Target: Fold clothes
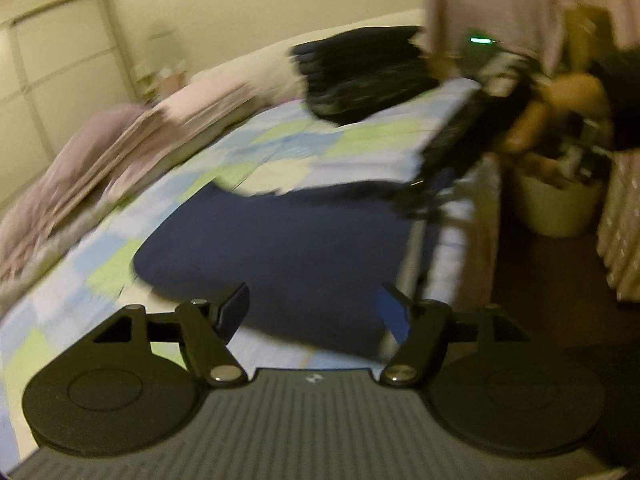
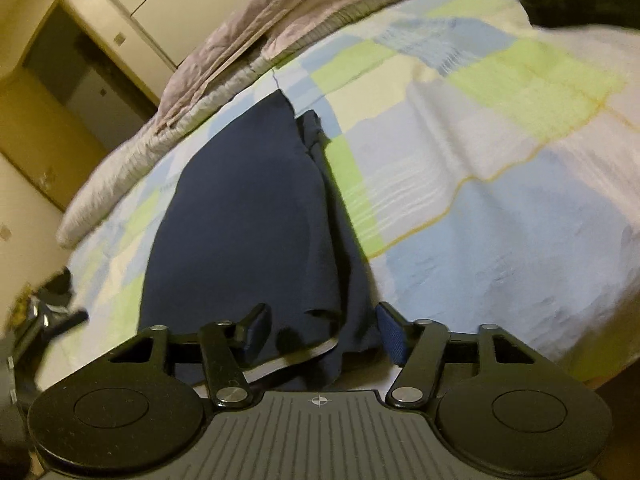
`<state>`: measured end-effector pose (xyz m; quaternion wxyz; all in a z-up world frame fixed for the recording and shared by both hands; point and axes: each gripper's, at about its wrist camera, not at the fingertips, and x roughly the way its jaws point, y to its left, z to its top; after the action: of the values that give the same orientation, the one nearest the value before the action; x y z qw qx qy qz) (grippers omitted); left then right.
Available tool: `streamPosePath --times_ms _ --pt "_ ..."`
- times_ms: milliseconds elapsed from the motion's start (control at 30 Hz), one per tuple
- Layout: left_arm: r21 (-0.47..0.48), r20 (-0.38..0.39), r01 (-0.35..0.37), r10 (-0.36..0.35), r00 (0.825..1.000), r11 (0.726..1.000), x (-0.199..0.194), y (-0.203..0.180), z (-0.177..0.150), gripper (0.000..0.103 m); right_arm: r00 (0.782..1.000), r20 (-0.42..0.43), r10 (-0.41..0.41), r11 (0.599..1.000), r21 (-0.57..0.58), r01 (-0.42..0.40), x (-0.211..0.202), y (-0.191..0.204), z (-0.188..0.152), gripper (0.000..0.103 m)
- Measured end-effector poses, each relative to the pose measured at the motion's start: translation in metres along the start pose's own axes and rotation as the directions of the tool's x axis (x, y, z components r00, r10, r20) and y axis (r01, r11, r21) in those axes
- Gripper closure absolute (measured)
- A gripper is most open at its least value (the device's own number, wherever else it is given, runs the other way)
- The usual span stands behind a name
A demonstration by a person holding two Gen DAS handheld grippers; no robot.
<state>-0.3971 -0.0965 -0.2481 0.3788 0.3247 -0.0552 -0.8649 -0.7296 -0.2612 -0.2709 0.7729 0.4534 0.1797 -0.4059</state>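
Note:
A navy blue garment (image 1: 280, 248) lies folded flat on the checked bedspread (image 1: 256, 148), close to the bed's edge. My left gripper (image 1: 314, 310) is open and empty, just above the garment's near edge. In the right wrist view the same garment (image 2: 240, 216) stretches away as a long strip. My right gripper (image 2: 320, 332) is open, its jaws straddling the garment's near end without gripping it. The right gripper (image 1: 424, 196) also shows blurred in the left wrist view, at the garment's far end.
A black pile of clothes (image 1: 360, 76) lies further up the bed. Pink-grey bedding (image 1: 100, 168) is heaped along the far side. A white basket (image 1: 556, 204) stands on the floor beside the bed. A wardrobe (image 2: 80, 80) stands beyond the bed.

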Motion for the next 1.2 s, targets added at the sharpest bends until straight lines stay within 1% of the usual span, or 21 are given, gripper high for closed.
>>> streamPosePath --times_ms 33,100,167,267,400,500,600,633,667,700,733,767,833,933,967,1000,1033,1067,1100,1167,1200 --pt "0.034 -0.004 -0.005 0.005 1.000 0.999 0.006 -0.012 0.004 0.033 1.000 -0.009 0.005 1.000 0.017 -0.005 0.001 -0.004 0.002 0.079" --pt "0.096 -0.012 -0.014 0.015 1.000 0.995 0.020 -0.035 0.012 0.032 0.999 -0.027 0.023 0.998 0.052 -0.022 0.003 -0.012 0.007 0.094" --pt "0.142 -0.015 -0.023 0.026 1.000 0.990 0.038 -0.057 0.018 0.030 0.998 -0.039 0.045 0.997 0.069 -0.042 0.002 -0.014 0.009 0.097" --pt "0.200 -0.009 -0.057 0.061 0.998 0.978 0.067 -0.083 0.027 0.027 0.993 -0.044 0.110 0.988 0.112 -0.104 -0.004 -0.014 0.014 0.097" --pt "0.265 0.000 -0.127 0.131 0.991 0.956 0.107 -0.111 0.036 0.026 0.981 -0.048 0.186 0.971 0.161 -0.176 -0.010 -0.013 0.030 0.098" --pt "0.294 0.007 -0.193 0.200 0.980 0.936 0.131 -0.123 0.041 0.026 0.974 -0.065 0.218 0.963 0.178 -0.204 -0.009 -0.012 0.042 0.098" --pt "0.312 0.001 -0.248 0.261 0.965 0.917 0.148 -0.124 0.046 0.040 0.968 -0.084 0.238 0.958 0.185 -0.220 -0.009 -0.013 0.048 0.098" --pt "0.328 -0.005 -0.262 0.279 0.960 0.908 0.153 -0.124 0.047 0.050 0.966 -0.087 0.244 0.956 0.188 -0.224 -0.009 -0.014 0.049 0.098" --pt "0.349 -0.014 -0.269 0.292 0.956 0.898 0.158 -0.124 0.048 0.067 0.965 -0.090 0.247 0.956 0.187 -0.227 -0.010 -0.015 0.049 0.098" --pt "0.373 -0.027 -0.271 0.302 0.953 0.887 0.163 -0.124 0.048 0.079 0.964 -0.093 0.251 0.955 0.188 -0.231 -0.011 -0.016 0.049 0.098" --pt "0.389 -0.037 -0.273 0.311 0.950 0.880 0.167 -0.123 0.048 0.096 0.962 -0.096 0.257 0.954 0.186 -0.236 -0.011 -0.016 0.049 0.098" --pt "0.395 -0.040 -0.269 0.309 0.950 0.878 0.168 -0.121 0.047 0.096 0.961 -0.102 0.255 0.956 0.173 -0.236 -0.011 -0.016 0.048 0.098" --pt "0.375 -0.037 -0.251 0.285 0.958 0.892 0.164 -0.113 0.048 0.097 0.962 -0.109 0.252 0.961 0.140 -0.237 -0.010 -0.015 0.049 0.097" --pt "0.330 -0.001 -0.246 0.262 0.965 0.911 0.146 -0.095 0.054 0.098 0.951 -0.080 0.299 0.949 0.127 -0.288 -0.014 -0.022 0.049 0.097" --pt "0.310 0.008 -0.240 0.250 0.968 0.920 0.139 -0.087 0.056 0.098 0.945 -0.054 0.323 0.941 0.120 -0.315 -0.017 -0.024 0.049 0.094" --pt "0.285 0.014 -0.229 0.235 0.972 0.931 0.130 -0.078 0.059 0.098 0.937 -0.029 0.347 0.933 0.112 -0.342 -0.021 -0.026 0.050 0.072" --pt "0.260 0.021 -0.218 0.220 0.975 0.941 0.121 -0.068 0.062 0.098 0.941 0.012 0.339 0.937 0.081 -0.339 -0.028 -0.026 0.051 0.042" --pt "0.242 0.028 -0.210 0.210 0.977 0.947 0.111 -0.059 0.065 0.098 0.945 0.059 0.321 0.945 0.043 -0.323 -0.034 -0.026 0.052 0.030" --pt "0.229 0.035 -0.205 0.203 0.979 0.952 0.100 -0.050 0.066 0.098 0.947 0.106 0.303 0.952 0.006 -0.305 -0.041 -0.026 0.053 0.026" --pt "0.218 0.056 -0.185 0.177 0.983 0.958 0.074 -0.032 0.068 0.098 0.954 0.148 0.259 0.962 -0.131 -0.241 -0.047 -0.017 0.052 0.026" --pt "0.218 0.065 -0.174 0.164 0.984 0.960 0.062 -0.022 0.068 0.098 0.962 0.159 0.221 0.956 -0.229 -0.181 -0.046 -0.007 0.049 0.026"
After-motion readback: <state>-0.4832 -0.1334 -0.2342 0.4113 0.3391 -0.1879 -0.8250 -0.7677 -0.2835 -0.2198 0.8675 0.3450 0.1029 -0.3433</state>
